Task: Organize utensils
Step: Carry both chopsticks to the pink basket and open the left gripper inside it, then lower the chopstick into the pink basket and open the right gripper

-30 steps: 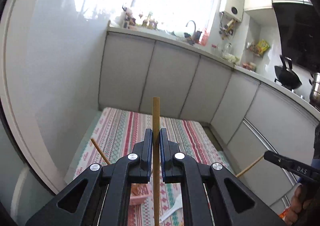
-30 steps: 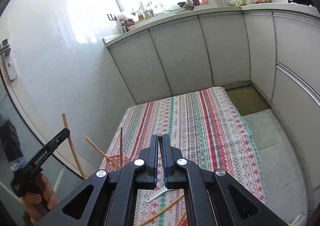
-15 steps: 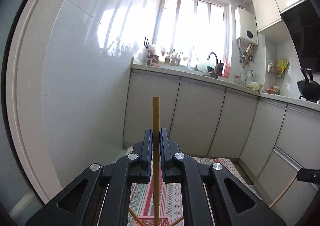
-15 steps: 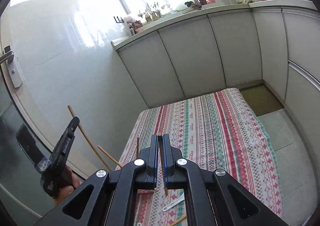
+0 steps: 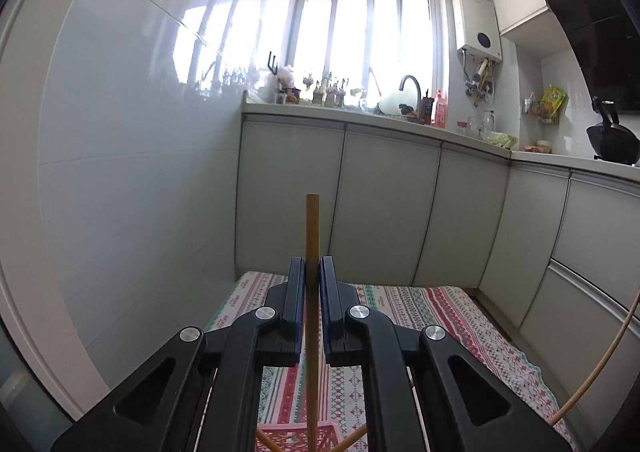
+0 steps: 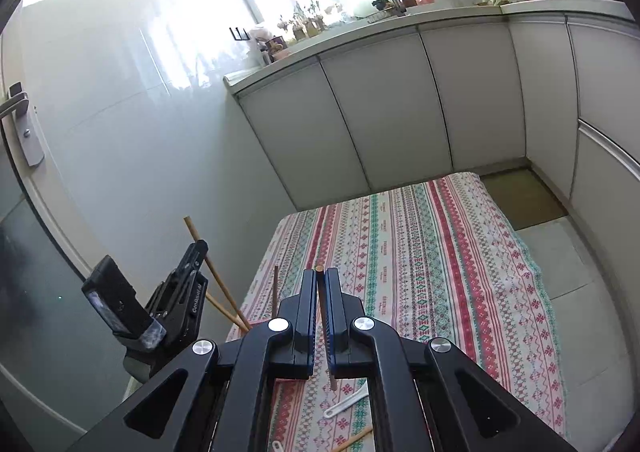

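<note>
We pinch one plain wooden chopstick (image 5: 312, 228) in our left gripper (image 5: 312, 272) and a second chopstick (image 6: 322, 308) in our right gripper (image 6: 319, 284); the lettering on the left gripper is unreadable.

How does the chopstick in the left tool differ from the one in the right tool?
The left tool grips its chopstick lower down, so a long end sticks out; the right tool's chopstick barely clears the tips. The left looks lighter, the right darker. Both are clamped wooden sticks.

At the lower left of the right wrist view, the side of the left hand-held gripper (image 6: 191, 294) carries small white lettering beginning "Gen"; the rest is too blurred to read.
</note>
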A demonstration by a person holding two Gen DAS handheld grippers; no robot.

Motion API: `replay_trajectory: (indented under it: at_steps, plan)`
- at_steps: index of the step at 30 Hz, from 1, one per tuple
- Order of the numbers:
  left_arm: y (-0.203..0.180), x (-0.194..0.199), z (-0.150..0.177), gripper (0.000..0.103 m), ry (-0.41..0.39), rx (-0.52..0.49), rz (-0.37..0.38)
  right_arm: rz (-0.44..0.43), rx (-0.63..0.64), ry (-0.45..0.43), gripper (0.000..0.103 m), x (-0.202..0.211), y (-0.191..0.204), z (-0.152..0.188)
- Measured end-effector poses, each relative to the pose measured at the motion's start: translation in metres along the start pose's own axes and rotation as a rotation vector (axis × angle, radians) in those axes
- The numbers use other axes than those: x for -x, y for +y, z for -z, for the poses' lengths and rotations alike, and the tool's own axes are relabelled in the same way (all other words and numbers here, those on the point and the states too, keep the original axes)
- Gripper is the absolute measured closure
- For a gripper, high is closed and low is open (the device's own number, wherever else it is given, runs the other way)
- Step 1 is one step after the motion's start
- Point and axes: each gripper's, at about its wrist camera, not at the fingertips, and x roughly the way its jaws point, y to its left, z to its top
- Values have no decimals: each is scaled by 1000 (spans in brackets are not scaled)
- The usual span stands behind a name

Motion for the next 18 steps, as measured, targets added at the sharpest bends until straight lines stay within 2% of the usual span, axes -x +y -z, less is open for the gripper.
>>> replay_trajectory:
  at_steps: [2, 4, 6, 7, 10, 12, 14, 18]
  plan:
    - [2, -7, 3, 94, 58, 13, 37, -3, 2, -2, 99, 1, 0, 0]
    - [4, -13, 5, 84, 119, 26, 52, -9, 3, -5, 99, 3, 1, 0]
    - [7, -15, 6, 52, 165, 49, 56, -21, 3, -8, 99, 3, 3, 0]
    - [8, -13, 5, 48, 171, 59, 56, -27, 3, -11, 99, 4, 4, -1]
    - [17, 0, -3, 45, 208, 95, 62, -53, 2, -22, 99, 5, 10, -4]
    - [27, 13, -7, 38, 243, 138, 62, -74, 1, -39, 99, 6, 15, -7]
    - [36, 23, -10, 35, 283, 178, 55, -95, -2, -58, 99, 7, 20, -10]
    - [53, 37, -9, 32, 372, 221, 5, -130, -4, -90, 99, 6, 32, -14]
